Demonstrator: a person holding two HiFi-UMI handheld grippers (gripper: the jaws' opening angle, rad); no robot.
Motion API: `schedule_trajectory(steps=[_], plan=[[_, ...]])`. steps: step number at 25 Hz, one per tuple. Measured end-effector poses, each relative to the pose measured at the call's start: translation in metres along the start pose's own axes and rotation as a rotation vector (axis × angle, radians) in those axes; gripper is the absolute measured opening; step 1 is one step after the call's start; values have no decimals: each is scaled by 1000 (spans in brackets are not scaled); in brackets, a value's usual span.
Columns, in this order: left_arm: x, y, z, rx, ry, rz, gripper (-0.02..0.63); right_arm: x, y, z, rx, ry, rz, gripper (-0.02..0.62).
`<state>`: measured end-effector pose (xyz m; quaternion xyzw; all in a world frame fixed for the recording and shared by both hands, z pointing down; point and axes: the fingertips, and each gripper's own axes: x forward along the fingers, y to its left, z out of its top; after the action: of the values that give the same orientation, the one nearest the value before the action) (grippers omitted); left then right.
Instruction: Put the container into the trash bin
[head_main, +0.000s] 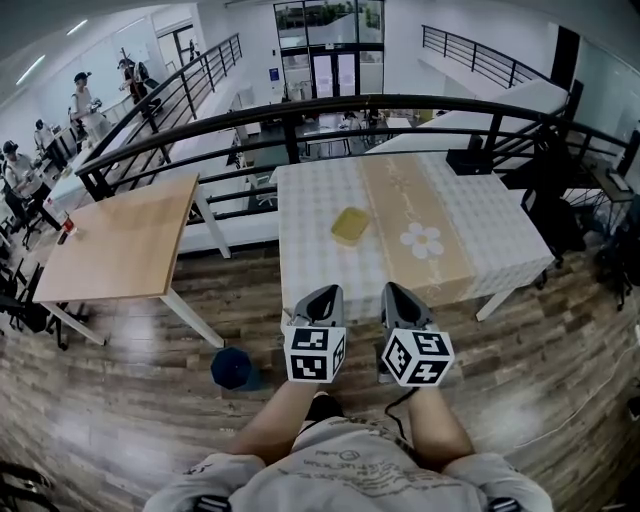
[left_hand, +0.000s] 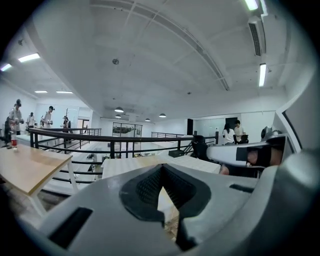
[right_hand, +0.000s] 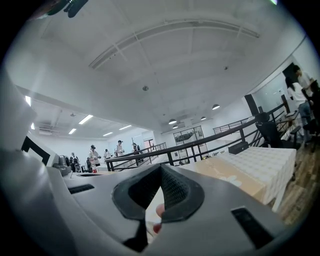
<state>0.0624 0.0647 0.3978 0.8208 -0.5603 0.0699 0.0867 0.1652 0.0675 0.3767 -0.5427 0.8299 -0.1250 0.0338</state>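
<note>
A flat yellow container (head_main: 350, 225) lies on the table (head_main: 310, 250) with the checked cloth and tan runner, ahead of both grippers. On the wooden floor to my left stands a dark blue round trash bin (head_main: 233, 368). My left gripper (head_main: 326, 291) and right gripper (head_main: 393, 288) are side by side at the table's near edge, pointing at it, well short of the container. Both are shut with nothing held. The left gripper view shows its jaws (left_hand: 162, 169) closed over the table, and the right gripper view shows the same (right_hand: 161, 168). Neither gripper view shows the container or the bin.
A bare wooden table (head_main: 125, 245) stands to the left. A black curved railing (head_main: 300, 108) runs behind both tables. Several people stand far off at the left (head_main: 82, 98), and two more show at the right (left_hand: 235, 132). Wooden floor surrounds the bin.
</note>
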Motion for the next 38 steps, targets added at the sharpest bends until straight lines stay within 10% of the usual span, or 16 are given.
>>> schedule_trajectory(steps=[38], plan=[[256,123,54,-26,25,-61,3,273,-82,43,-26,49,3,-8]])
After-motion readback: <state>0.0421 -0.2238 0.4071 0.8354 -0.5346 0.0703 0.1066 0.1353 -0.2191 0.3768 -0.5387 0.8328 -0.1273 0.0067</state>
